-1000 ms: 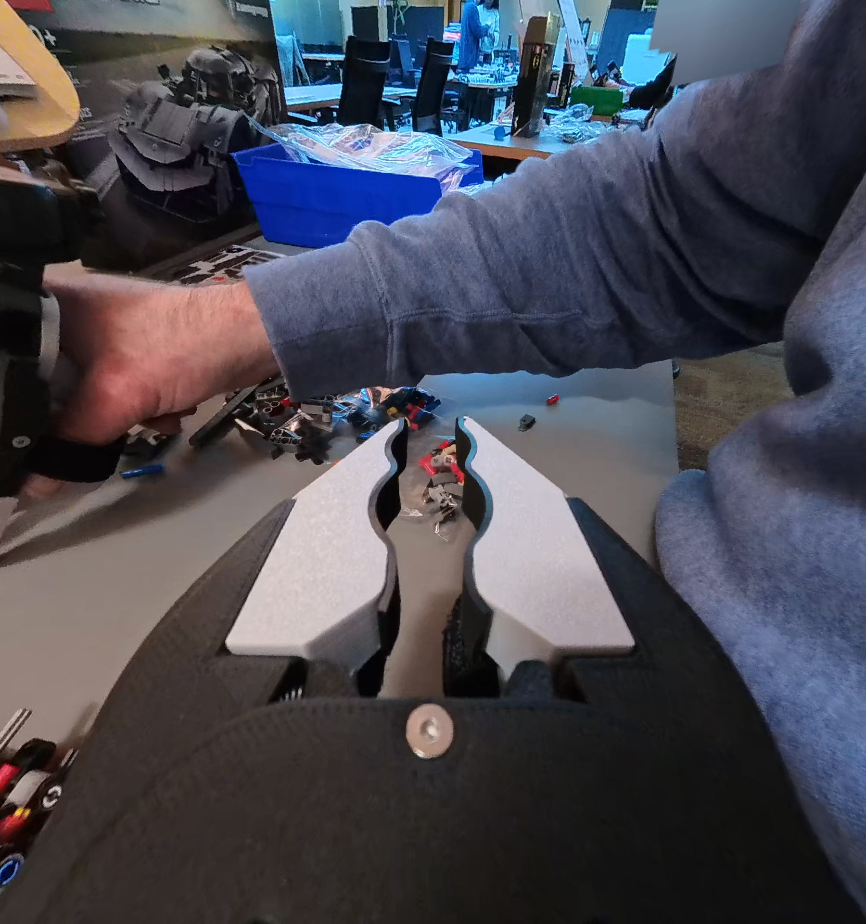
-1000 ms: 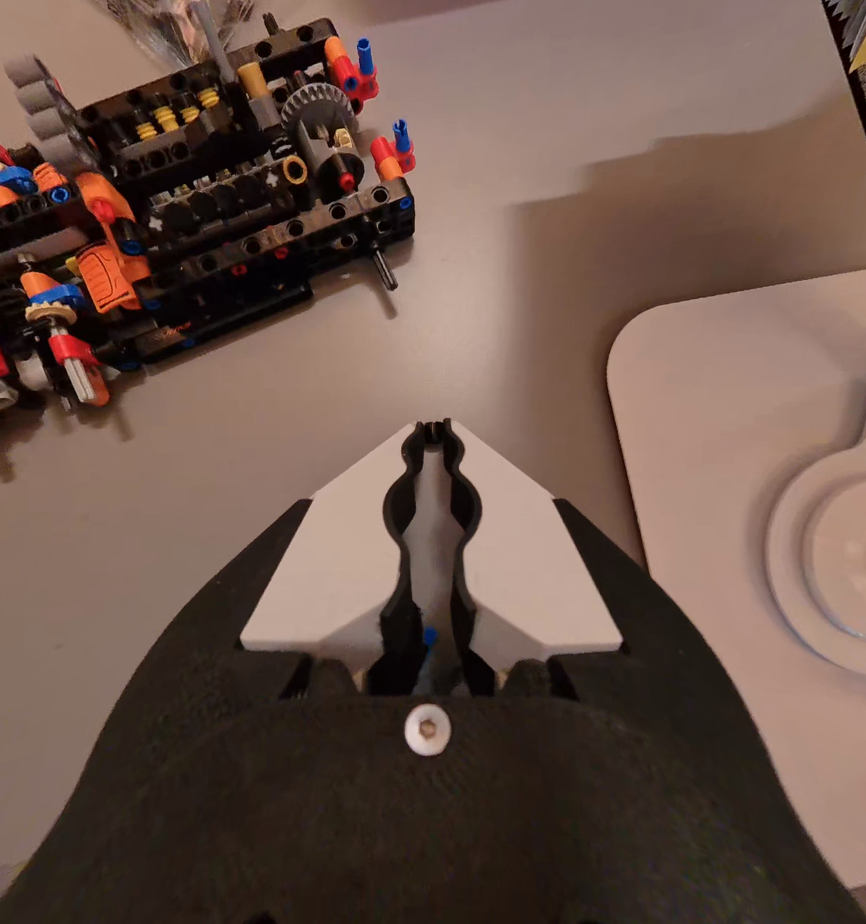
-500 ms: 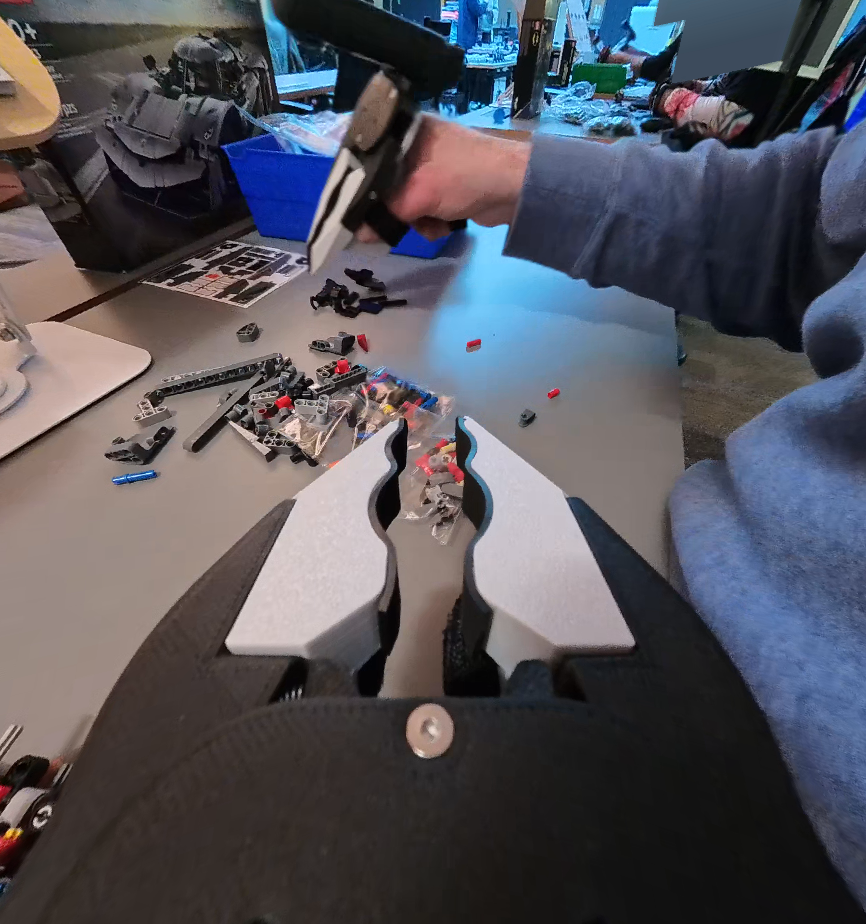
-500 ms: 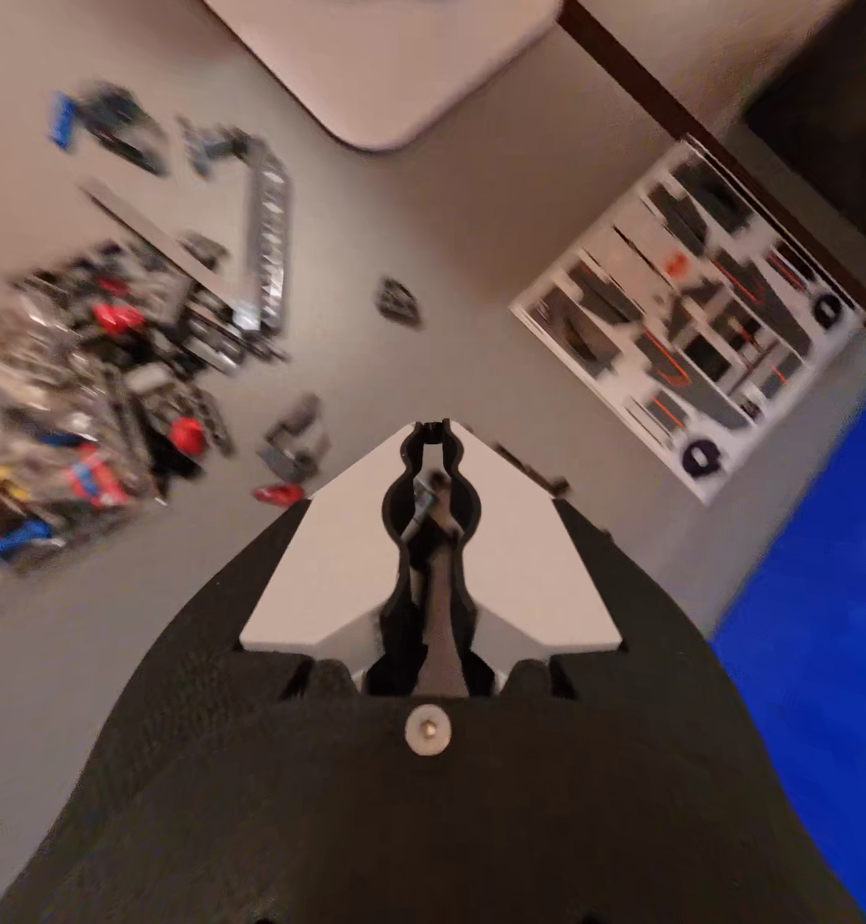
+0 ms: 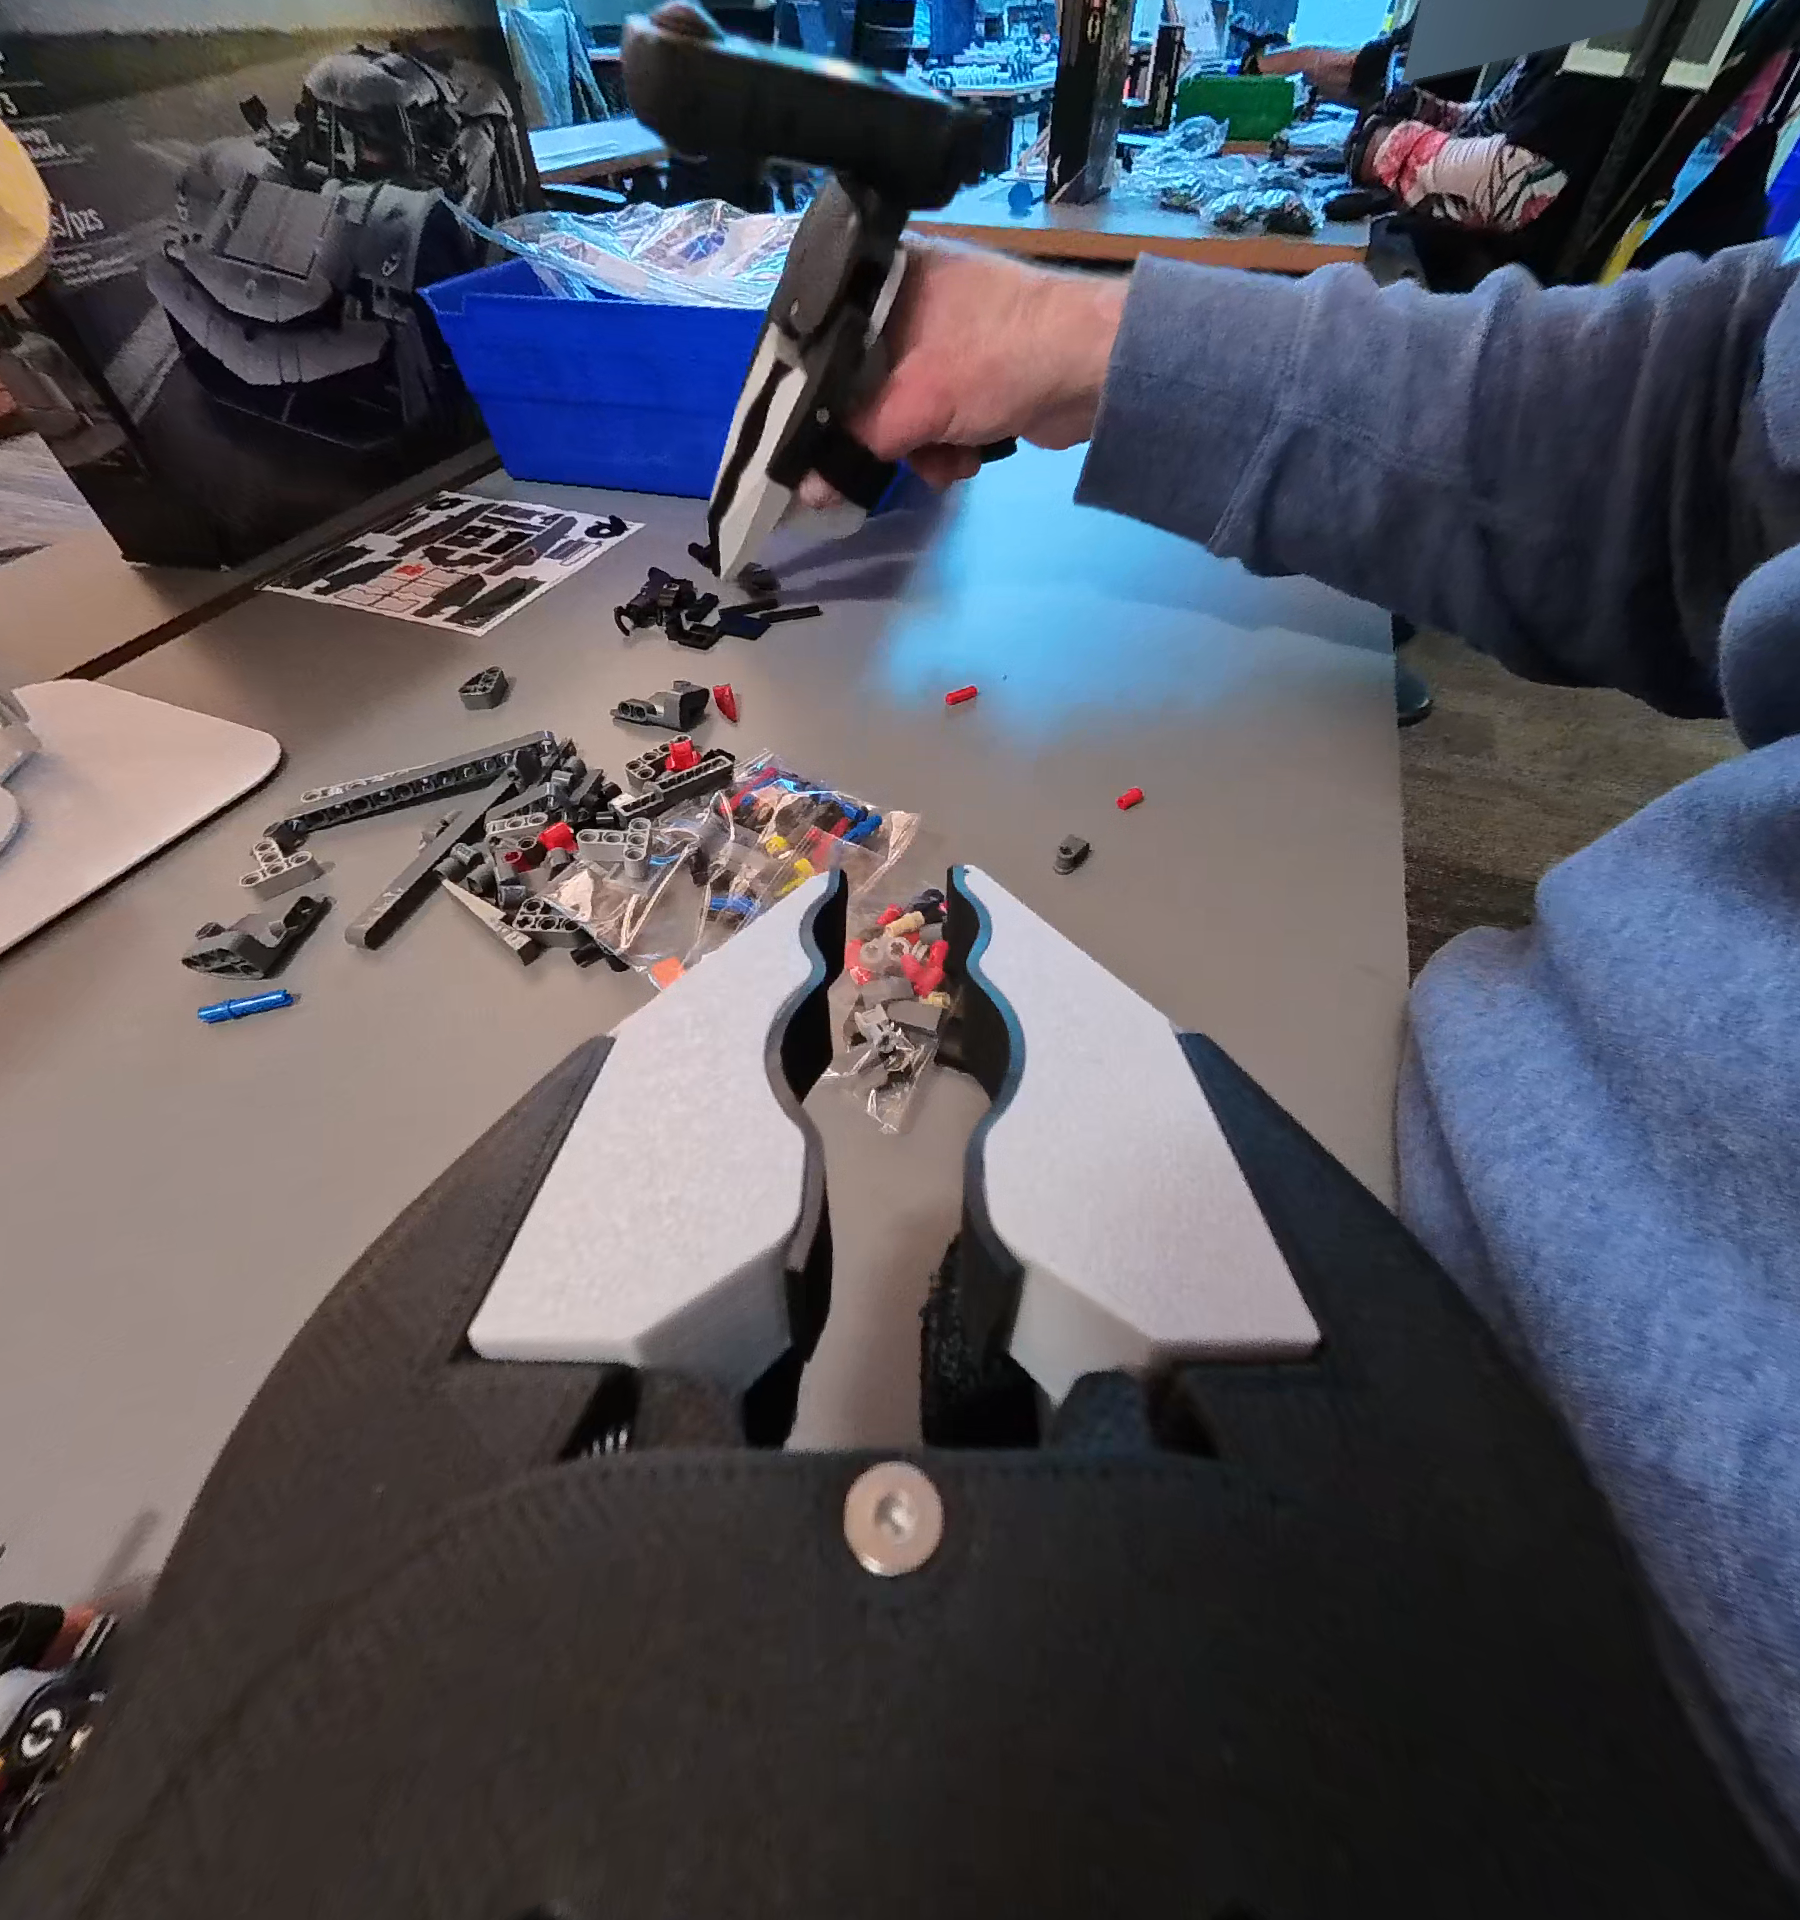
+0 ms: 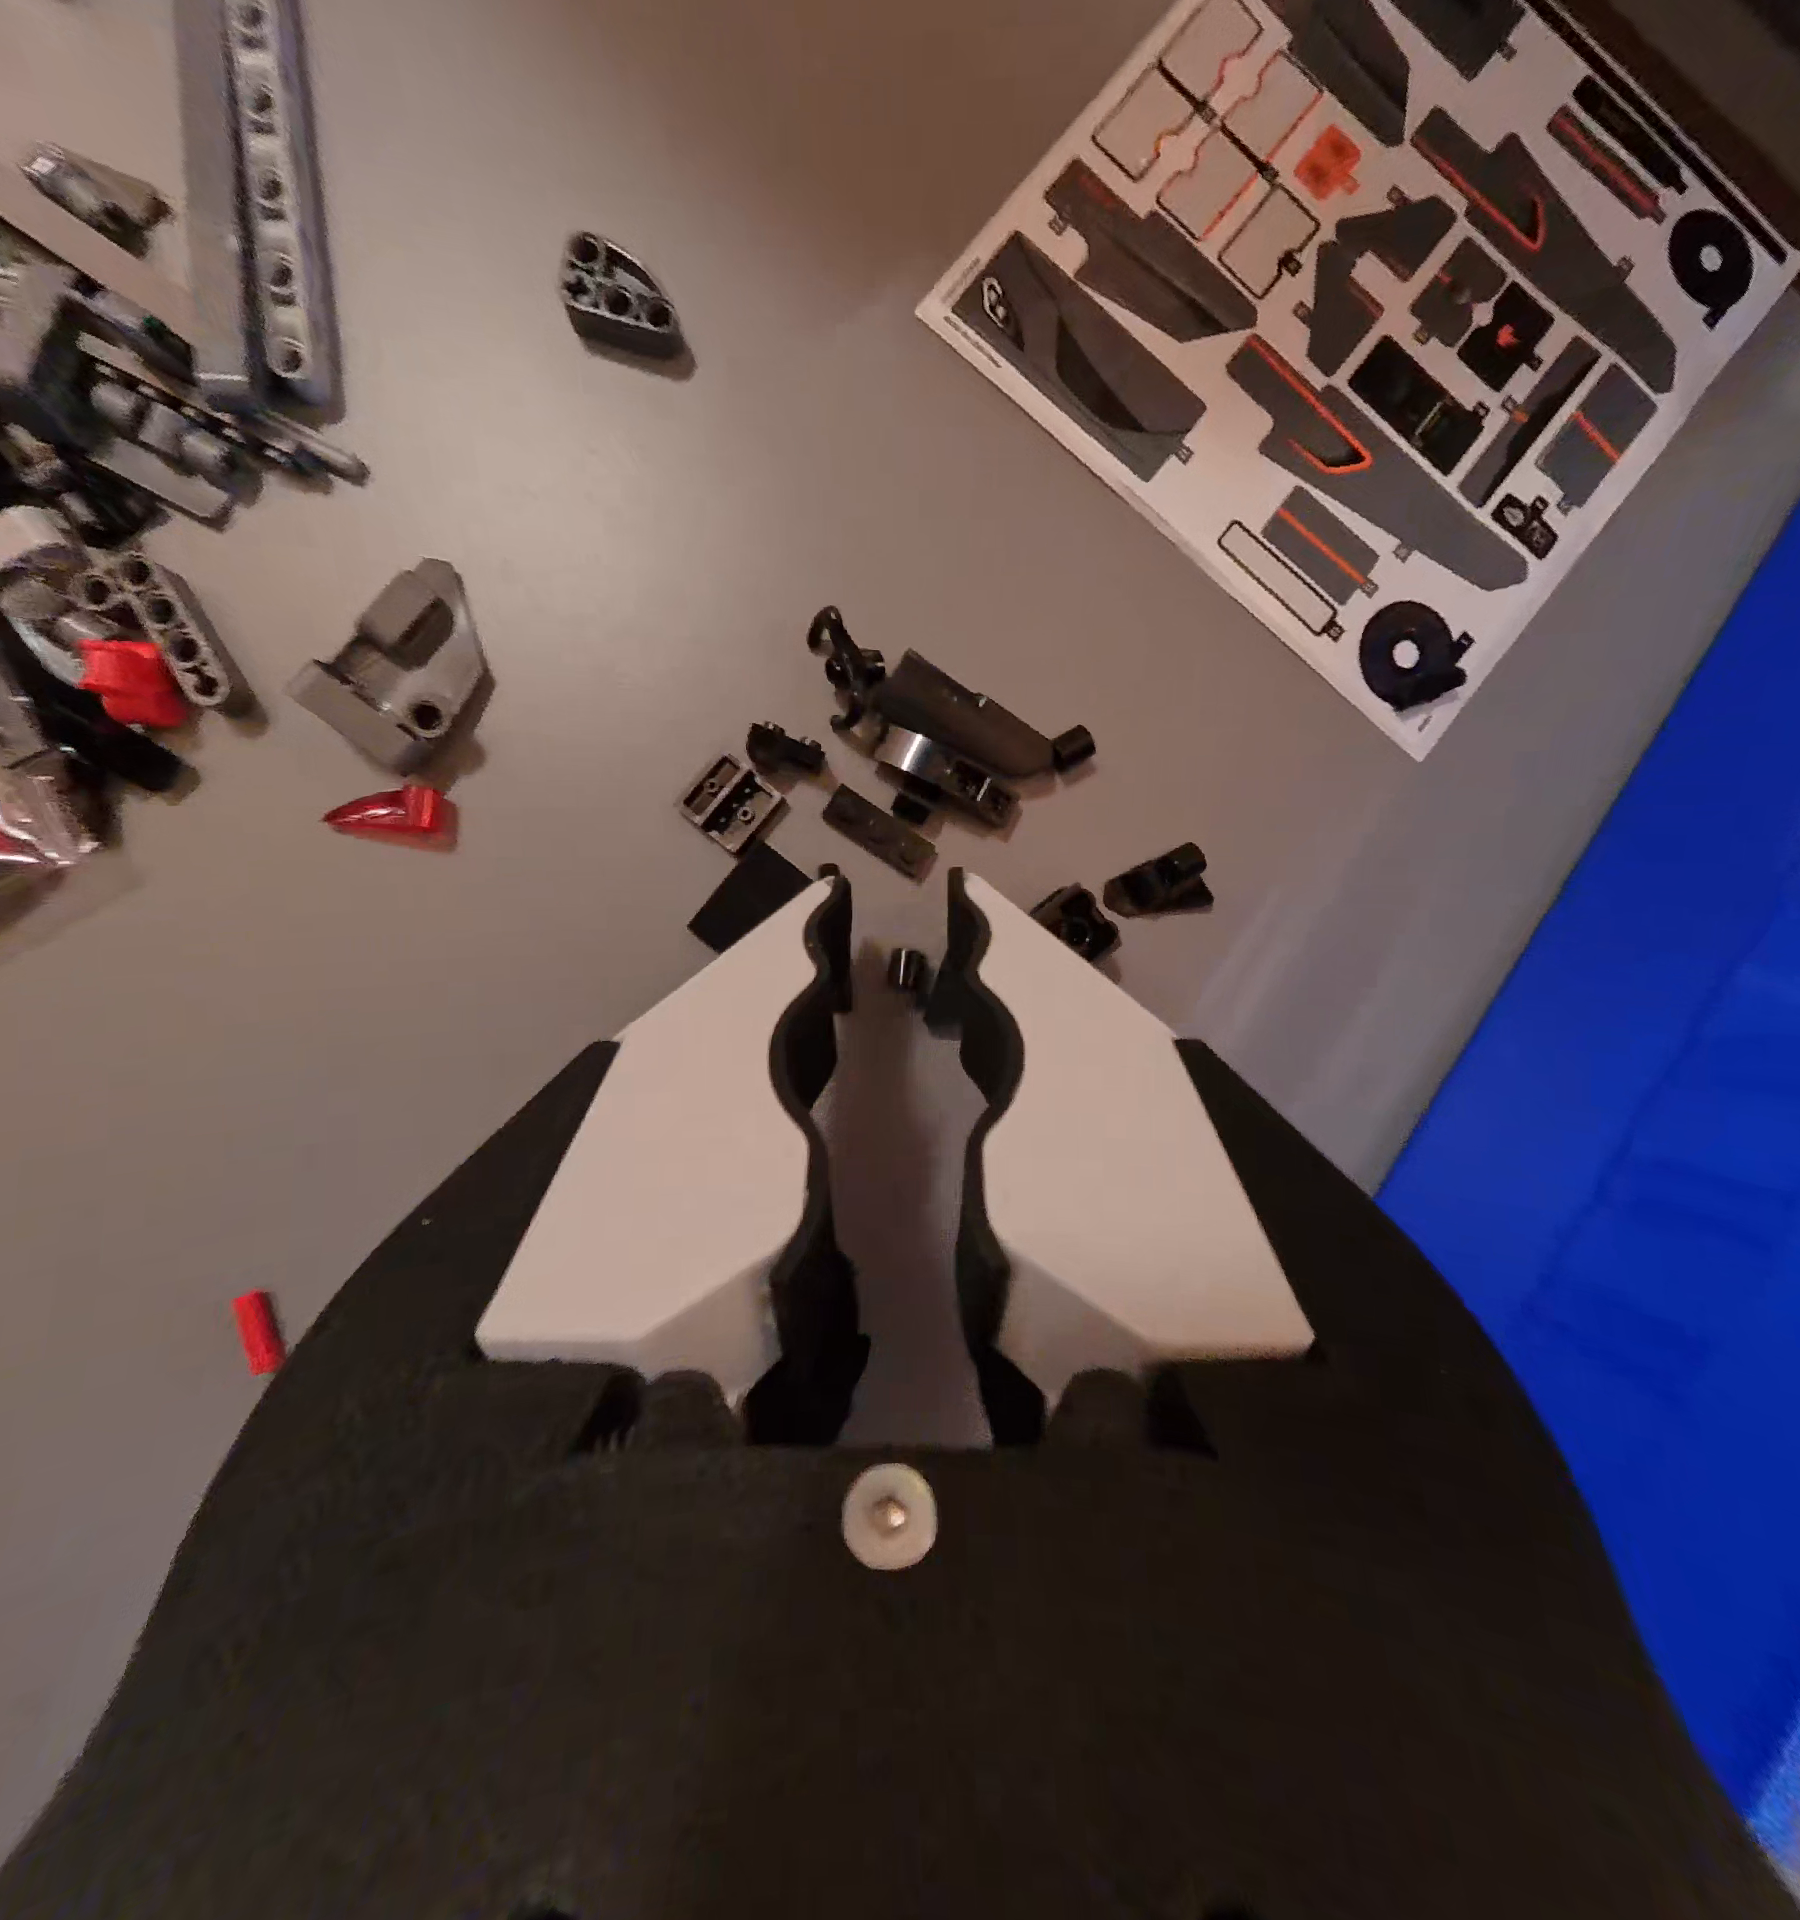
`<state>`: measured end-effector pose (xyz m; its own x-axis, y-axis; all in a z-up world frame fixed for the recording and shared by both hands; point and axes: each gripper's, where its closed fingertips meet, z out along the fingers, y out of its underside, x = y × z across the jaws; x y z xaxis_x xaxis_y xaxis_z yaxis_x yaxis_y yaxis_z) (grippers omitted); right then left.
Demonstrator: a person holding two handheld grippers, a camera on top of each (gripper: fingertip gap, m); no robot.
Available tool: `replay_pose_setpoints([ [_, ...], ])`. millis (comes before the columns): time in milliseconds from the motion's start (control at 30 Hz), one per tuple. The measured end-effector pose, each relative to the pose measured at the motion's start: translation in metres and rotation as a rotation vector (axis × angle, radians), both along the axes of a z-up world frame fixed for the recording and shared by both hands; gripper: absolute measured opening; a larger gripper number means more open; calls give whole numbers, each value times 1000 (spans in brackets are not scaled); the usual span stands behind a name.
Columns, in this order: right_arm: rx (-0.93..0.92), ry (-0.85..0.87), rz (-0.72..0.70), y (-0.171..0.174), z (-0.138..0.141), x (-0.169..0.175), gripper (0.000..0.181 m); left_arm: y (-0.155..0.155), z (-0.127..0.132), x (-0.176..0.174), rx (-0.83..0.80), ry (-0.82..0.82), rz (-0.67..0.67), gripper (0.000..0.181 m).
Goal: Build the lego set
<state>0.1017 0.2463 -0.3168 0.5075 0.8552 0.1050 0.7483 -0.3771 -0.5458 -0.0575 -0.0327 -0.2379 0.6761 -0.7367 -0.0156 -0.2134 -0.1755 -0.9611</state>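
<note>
Black, tiny round plastic stud (image 6: 908,966) lay on the grey table (image 6: 584,1039) between the parted fingers of the right gripper (image 6: 898,896), among small black lego pieces (image 6: 911,769); best lowered squarely and closed gently, while the left gripper (image 5: 894,883) idled agape above a clear bag of small parts (image 5: 891,982)

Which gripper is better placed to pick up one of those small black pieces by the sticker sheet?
Right. The right gripper is open directly over the small black pieces, one between its fingertips. The left gripper is open too, farther off over a parts bag.
</note>
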Motion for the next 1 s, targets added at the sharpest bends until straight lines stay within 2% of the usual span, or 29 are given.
replay_pose_setpoints([
  [233, 33, 59, 39, -13, 26, -13, 17, 0, -1, -3, -2, 2, 2, 16],
  [400, 18, 116, 181, -51, 43, -50, 22, 1, -1, -4, -2, 3, 5, 17],
  [533, -36, 182, 340, -95, 52, -89, 29, 1, -3, -2, -7, 6, 0, 16],
  [633, -97, 124, 443, -126, 42, -104, 36, 0, -4, -2, -1, 21, 1, 16],
  [767, -148, 63, 503, -155, 22, -110, 42, 2, -5, -4, -12, 23, 14, 17],
  [900, -131, -33, 557, -173, -3, -107, 35, 9, -14, -8, -41, 57, 60, 20],
  [1000, -149, -1, 567, -181, -6, -106, 28, 17, -26, -9, -76, 139, 85, 27],
])
